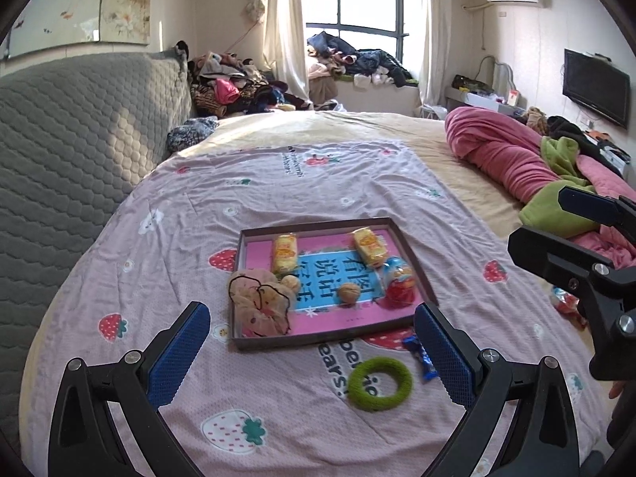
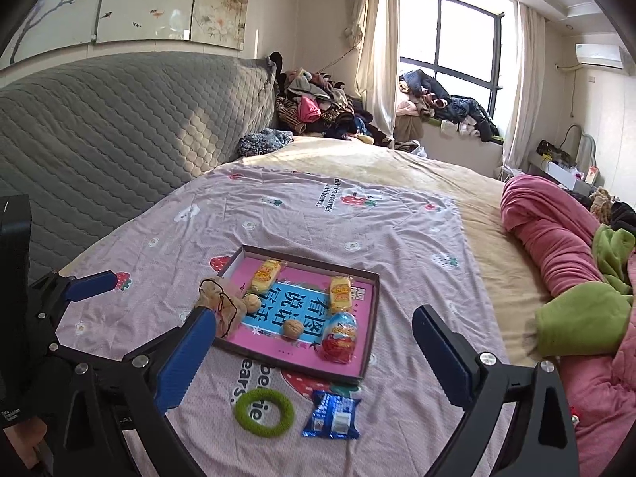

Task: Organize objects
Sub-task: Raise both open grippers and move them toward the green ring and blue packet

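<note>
Sunlit bedroom, with a bed [image 1: 119,238] spread in a pink strawberry-print sheet [image 2: 397,238] and a grey quilted headboard [image 1: 79,127] behind it. On the sheet lies a shallow brown tray [image 1: 413,254] lined with a pink-and-blue printed card. Inside it sit two yellow snack packs [image 1: 284,253] [image 1: 370,247], two walnuts [image 1: 349,293] [image 1: 291,283] (one tucked against the fabric), a red-and-blue snack pouch [image 1: 399,280], and a beige scrunchie with a black hair tie [image 1: 258,302] draped over the near-left corner.

Just in front of the tray, on the sheet, a green ring [image 2: 264,412] lies flat, and beside it a blue wrapped snack [image 2: 333,415]; they are near each other but apart.

Left hand-held gripper [image 1: 314,357] hovers over the sheet with its blue pads wide apart, holding nothing. Right hand-held gripper [image 2: 314,361] is likewise spread wide and empty, the ring and blue snack showing between its fingers. A rolled pink blanket [image 2: 548,230] lies at the far right
</note>
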`<state>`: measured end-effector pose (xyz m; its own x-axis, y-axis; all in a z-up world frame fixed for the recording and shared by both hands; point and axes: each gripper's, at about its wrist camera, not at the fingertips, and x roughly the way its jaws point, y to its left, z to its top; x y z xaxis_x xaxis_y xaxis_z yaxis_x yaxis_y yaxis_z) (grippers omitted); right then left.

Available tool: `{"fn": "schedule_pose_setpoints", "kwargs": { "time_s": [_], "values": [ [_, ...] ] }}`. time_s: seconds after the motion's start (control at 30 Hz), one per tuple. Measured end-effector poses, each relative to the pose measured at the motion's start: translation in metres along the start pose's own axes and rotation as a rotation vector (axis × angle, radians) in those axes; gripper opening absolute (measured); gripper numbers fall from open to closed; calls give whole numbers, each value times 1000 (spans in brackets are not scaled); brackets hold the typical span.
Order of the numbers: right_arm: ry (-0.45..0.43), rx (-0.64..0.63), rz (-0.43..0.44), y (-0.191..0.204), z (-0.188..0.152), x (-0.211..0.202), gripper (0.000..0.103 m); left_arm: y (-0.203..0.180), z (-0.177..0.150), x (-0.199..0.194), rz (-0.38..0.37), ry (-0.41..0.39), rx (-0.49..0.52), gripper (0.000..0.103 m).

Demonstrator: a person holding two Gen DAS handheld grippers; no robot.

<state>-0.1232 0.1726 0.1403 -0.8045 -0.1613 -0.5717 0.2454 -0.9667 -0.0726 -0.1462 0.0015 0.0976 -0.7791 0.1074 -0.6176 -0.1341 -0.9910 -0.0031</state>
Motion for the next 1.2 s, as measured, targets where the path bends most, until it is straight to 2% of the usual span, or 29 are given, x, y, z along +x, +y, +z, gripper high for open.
{"fn": "schedule_pose_setpoints", "kwargs": {
  "time_s": [0.2,0.67,0.93,1.2],
  "values": [
    [-16,-2,-11,-2,-8,-26,100,-14,-6,-22,-15,-17,3,102],
    [-36,-3,-11,4,-36,-60,102,-17,-22,-58,32,-38,-28,102],
    [-18,-14,-13,4,-69,-61,102,-25,-45,-46,26,-21,-48,102],
    [42,6,-24,-10,-109,-42,102,-44,-77,-7,13,55,-43,102]
  ]
}}
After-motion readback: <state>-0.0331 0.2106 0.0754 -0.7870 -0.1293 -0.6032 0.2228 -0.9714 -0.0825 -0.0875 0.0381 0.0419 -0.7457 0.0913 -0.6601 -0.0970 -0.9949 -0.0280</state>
